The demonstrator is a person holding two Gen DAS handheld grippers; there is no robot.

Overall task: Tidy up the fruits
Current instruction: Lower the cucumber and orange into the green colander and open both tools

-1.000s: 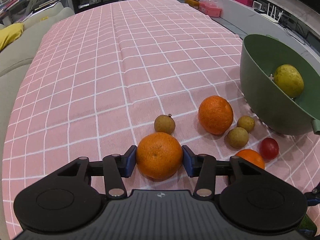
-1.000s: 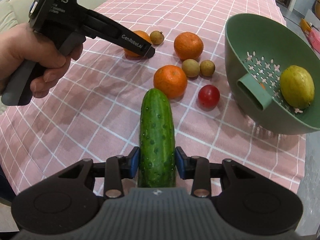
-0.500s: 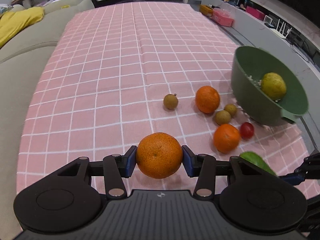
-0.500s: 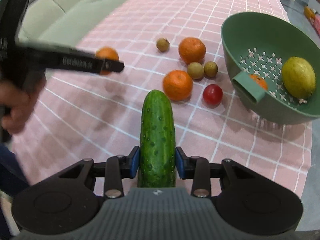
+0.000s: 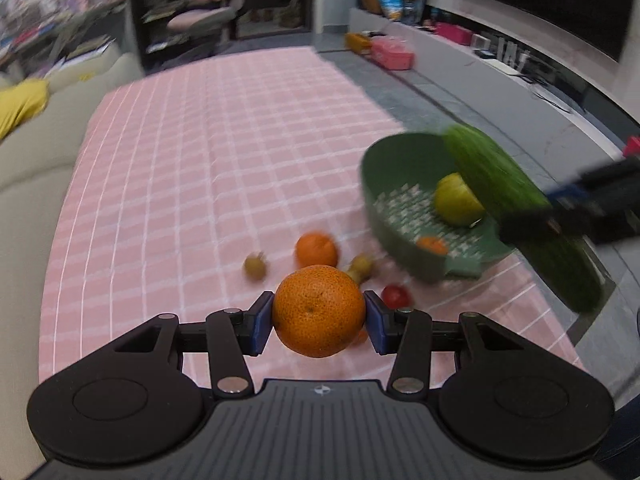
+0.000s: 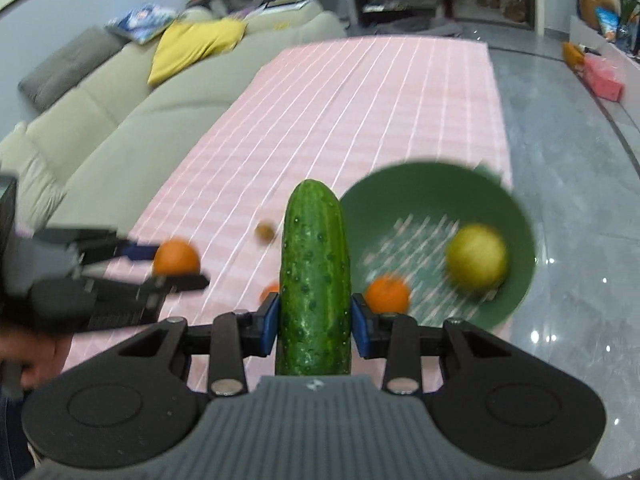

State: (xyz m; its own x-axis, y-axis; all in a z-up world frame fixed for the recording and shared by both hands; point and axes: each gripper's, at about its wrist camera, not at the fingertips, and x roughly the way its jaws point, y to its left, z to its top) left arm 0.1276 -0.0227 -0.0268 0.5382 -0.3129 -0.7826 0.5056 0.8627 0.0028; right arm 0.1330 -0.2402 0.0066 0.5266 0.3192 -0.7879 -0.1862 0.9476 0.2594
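Left hand-held gripper pinching an orange between blue pads, raised above the pink checked counter. Right hand-held gripper clamped on a cucumber, pointing toward 12 o'clock, tip beside the rim of the green colander. Inside the colander, a yellow-green fruit and a small orange. In the left wrist view, loose on the cloth at 12 o'clock of the held orange: a second orange, two brownish small fruits, one at, and a red tomato at 3 o'clock. Colander at 2 o'clock, partly crossed by the blurred cucumber. Beige sofa along the counter's left edge.
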